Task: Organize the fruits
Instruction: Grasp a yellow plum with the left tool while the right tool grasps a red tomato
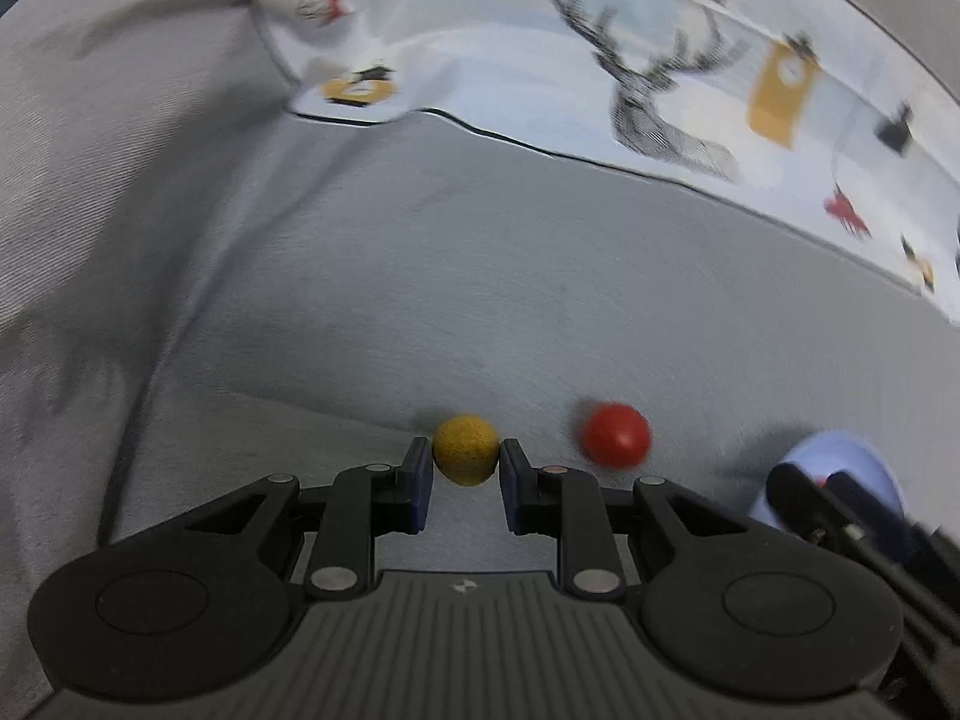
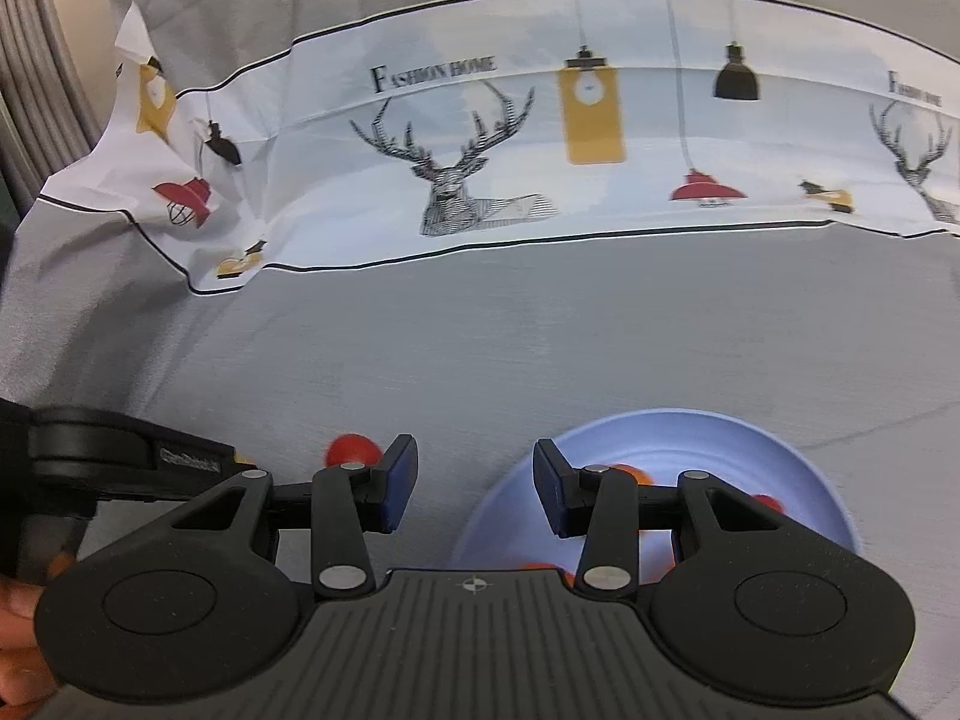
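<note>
A small yellow round fruit [image 1: 465, 449] sits between the pads of my left gripper [image 1: 466, 457], which is shut on it just above the grey cloth. To its right a red round fruit [image 1: 617, 435] lies loose on the cloth; it is also in the right wrist view as the red fruit [image 2: 351, 449], behind the left finger. My right gripper [image 2: 474, 486] stands open with nothing between its fingers, at the left edge of a light blue plate [image 2: 780, 456]. The plate holds several red and orange fruits [image 2: 767, 502], partly hidden by the gripper.
A white band printed with deer and lamps [image 2: 480, 138] runs across the far side of the grey cloth [image 2: 540, 330]. The left gripper's black body [image 2: 120, 456] and a hand [image 2: 18, 600] are at the right view's left edge. A pleated curtain [image 2: 30, 60] hangs far left.
</note>
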Demonstrator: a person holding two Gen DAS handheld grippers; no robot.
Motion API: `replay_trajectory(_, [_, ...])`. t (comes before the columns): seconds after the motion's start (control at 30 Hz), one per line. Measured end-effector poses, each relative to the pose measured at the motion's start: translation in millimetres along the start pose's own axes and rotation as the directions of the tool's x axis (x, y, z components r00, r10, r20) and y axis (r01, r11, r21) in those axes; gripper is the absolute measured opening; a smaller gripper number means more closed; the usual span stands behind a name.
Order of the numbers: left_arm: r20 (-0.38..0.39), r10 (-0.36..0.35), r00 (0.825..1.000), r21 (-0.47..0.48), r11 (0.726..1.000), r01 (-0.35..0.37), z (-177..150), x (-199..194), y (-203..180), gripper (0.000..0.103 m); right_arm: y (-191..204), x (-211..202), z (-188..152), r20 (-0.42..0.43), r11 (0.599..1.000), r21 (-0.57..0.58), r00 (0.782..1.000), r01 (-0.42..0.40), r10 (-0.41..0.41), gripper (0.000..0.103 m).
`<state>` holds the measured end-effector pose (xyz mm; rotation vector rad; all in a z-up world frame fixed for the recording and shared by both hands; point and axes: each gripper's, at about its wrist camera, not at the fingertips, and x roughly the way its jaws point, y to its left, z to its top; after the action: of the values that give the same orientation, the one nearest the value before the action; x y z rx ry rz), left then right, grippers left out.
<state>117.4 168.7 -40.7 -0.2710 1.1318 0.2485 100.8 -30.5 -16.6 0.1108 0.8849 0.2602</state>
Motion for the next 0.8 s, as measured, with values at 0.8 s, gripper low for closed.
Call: replay_trajectory(0.8, [0.002, 0.012, 1.000, -0.082, 0.997, -0.011, 9, -4, 22, 0.026, 63, 82, -7, -0.133, 0.979, -0.204, 0.991, -0.025, -0.002, 0.045])
